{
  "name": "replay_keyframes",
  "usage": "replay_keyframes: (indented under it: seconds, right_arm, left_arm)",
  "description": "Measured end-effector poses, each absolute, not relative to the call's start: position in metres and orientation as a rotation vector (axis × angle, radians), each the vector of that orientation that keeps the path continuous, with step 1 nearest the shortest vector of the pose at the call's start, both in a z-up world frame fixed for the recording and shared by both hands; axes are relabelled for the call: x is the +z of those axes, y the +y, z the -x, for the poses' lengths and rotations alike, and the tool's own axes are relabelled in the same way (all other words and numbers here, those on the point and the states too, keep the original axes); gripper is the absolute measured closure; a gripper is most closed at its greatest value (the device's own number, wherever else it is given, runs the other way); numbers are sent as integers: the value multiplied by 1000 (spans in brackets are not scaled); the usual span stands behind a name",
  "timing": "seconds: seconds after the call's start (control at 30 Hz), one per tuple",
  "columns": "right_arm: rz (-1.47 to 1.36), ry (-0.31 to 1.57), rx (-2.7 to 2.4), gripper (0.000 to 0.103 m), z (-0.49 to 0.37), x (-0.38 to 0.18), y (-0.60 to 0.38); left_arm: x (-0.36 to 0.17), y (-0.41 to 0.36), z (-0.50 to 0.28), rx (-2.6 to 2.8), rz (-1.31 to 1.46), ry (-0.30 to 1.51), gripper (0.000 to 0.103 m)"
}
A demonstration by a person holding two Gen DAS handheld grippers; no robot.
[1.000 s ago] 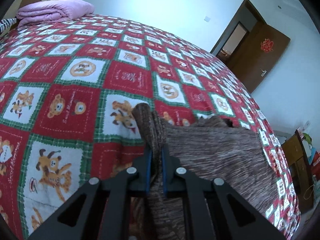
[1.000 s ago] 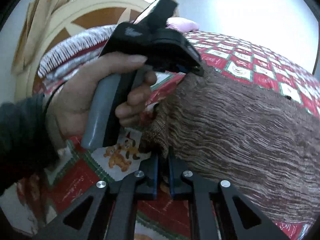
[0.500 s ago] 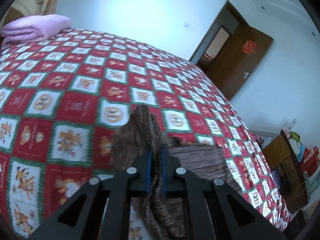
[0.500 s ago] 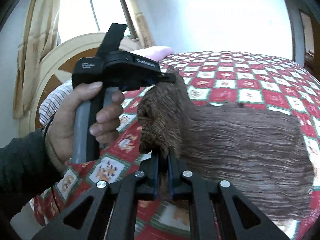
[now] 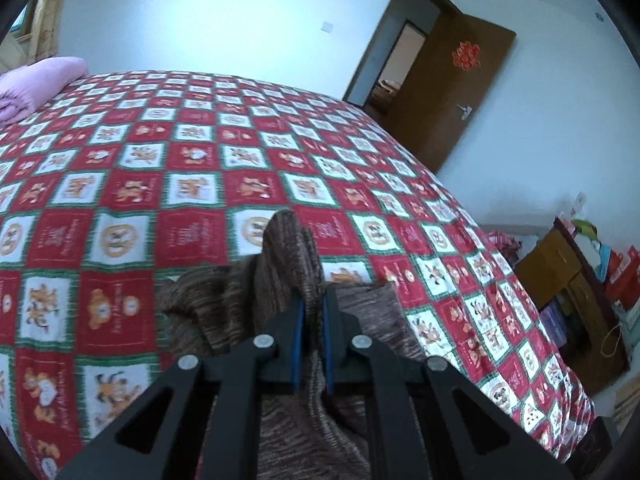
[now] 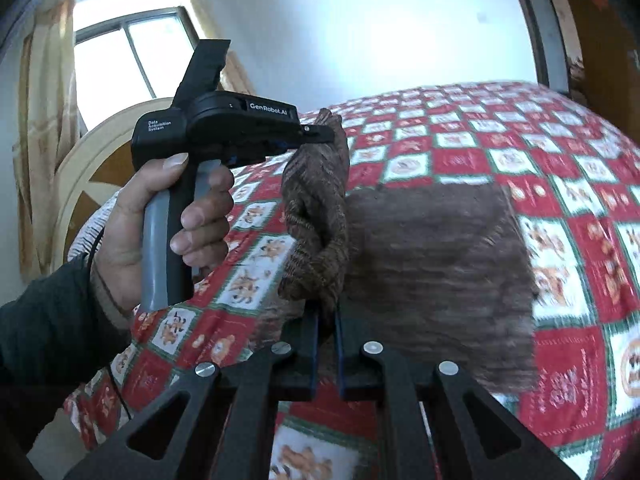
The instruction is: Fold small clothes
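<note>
A brown knitted garment (image 6: 432,264) lies partly on the red and green checked bedspread (image 6: 560,168), with one edge lifted off it. My right gripper (image 6: 326,316) is shut on a bunched corner of that edge. My left gripper (image 5: 311,308) is shut on another corner of the brown garment (image 5: 288,264), which rises in a peak above its fingertips. In the right wrist view a hand (image 6: 160,224) holds the left gripper (image 6: 320,136) at the upper left, and the cloth hangs between the two grips.
A folded pink blanket (image 5: 36,84) lies at the bed's far left. A brown door (image 5: 444,92) stands open in the far wall. Wooden furniture with boxes (image 5: 584,280) stands right of the bed. A window (image 6: 120,60) and a round headboard (image 6: 84,168) are behind the hand.
Both grippers have risen and moved across the bed, carrying the garment's edge with them. The cloth is lifted higher and its free part has folded over.
</note>
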State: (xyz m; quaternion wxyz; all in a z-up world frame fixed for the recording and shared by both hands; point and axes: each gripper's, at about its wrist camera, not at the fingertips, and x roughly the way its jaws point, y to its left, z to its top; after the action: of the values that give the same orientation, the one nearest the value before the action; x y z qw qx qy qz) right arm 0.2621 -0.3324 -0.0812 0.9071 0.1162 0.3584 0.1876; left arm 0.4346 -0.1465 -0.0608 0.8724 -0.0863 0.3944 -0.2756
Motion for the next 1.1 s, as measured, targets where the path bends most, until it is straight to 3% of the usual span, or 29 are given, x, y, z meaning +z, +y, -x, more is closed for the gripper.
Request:
replay_keyframes:
  seconds: [0.57, 0.7, 0.77, 0.83, 0.87, 0.93, 1.03, 1.1]
  right_arm:
    - [-442, 823, 267, 99, -251, -127, -424]
    - [-515, 861, 243, 99, -253, -144, -442]
    - [-528, 881, 262, 99, -254, -149, -445]
    - [-474, 889, 270, 99, -252, -147, -441]
    - [-451, 885, 264, 98, -250, -146, -438]
    - [-444, 889, 252, 98, -247, -146, -438]
    - [-400, 862, 181, 92, -237, -140, -443]
    - [-371, 824, 131, 65, -234, -133, -448]
  left_arm:
    - [-106, -279, -435, -645, -75, 884, 95]
    - [-113, -288, -431, -590, -127, 899, 87]
    - [-103, -279, -420, -593, -121, 853, 76]
    - [-92, -264, -406, -586, -116, 799, 45]
    - [-85, -251, -394, -579, -125, 755, 39]
    - [-79, -231, -381, -576, -124, 706, 15]
    - [-84, -192, -360, -535, -127, 676, 7]
    - [-98, -167, -351, -487, -150, 682, 5]
